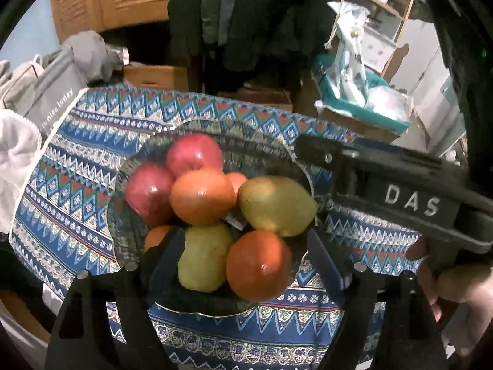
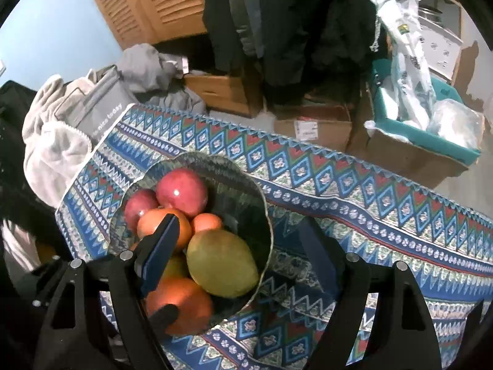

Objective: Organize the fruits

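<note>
A glass bowl (image 1: 129,246) on the patterned cloth holds two red apples (image 1: 194,153), several oranges (image 1: 201,195), a green pear (image 1: 205,259) and a yellow-green mango (image 1: 277,205). My left gripper (image 1: 243,256) is open, its fingers on either side of the pear and the front orange (image 1: 258,265), just above them. My right gripper (image 2: 237,243) is open and empty above the bowl's (image 2: 265,203) right half, over the mango (image 2: 222,266). The right gripper's body shows in the left wrist view (image 1: 400,191), with a hand on it.
The patterned blue cloth (image 2: 369,203) covers the table. Grey and white clothes (image 2: 61,141) lie at the left edge. Cardboard boxes (image 2: 311,126) and a teal box with plastic bags (image 2: 425,129) stand beyond the far edge.
</note>
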Tool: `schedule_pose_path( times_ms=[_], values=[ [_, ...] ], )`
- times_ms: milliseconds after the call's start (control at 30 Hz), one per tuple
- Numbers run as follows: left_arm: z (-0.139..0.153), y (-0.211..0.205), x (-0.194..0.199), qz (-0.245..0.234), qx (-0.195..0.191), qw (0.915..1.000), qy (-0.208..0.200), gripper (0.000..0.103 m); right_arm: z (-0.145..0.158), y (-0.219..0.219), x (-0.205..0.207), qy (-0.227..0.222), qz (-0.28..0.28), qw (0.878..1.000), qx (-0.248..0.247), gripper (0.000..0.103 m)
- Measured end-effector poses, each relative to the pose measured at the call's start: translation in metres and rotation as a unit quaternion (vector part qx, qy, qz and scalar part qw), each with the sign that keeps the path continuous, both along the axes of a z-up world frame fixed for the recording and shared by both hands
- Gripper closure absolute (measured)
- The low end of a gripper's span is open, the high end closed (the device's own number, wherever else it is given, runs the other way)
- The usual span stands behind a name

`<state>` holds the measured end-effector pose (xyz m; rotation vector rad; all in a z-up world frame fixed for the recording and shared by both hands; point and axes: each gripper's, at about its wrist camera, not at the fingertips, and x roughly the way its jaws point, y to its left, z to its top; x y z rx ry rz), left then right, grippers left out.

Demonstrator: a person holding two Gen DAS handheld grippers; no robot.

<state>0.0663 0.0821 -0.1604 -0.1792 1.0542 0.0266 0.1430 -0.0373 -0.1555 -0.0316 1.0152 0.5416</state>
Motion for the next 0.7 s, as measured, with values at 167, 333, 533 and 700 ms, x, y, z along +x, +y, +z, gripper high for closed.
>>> schedule_pose_path(
  times_ms=[167,333,533,700],
  values=[
    [0.012,-0.003,-0.004,-0.003,0.009,0.9999,-0.012,0.020,0.012,-0.016,-0.005,-0.017,-0.024,1.000,-0.007,0.022],
    [0.025,-0.005,-0.010,-0.005,0.022,0.9993,-0.029,0.020,0.033,-0.034,-0.014,-0.046,-0.049,0.998,-0.011,0.022],
    [0.044,-0.011,-0.018,-0.006,0.045,0.9975,-0.053,0.020,0.057,-0.061,-0.029,-0.078,-0.079,0.994,-0.014,0.022],
    [0.064,-0.015,-0.027,-0.003,0.055,0.9949,-0.084,0.020,0.072,-0.080,-0.044,-0.099,-0.102,0.990,-0.023,0.022]
  ],
)
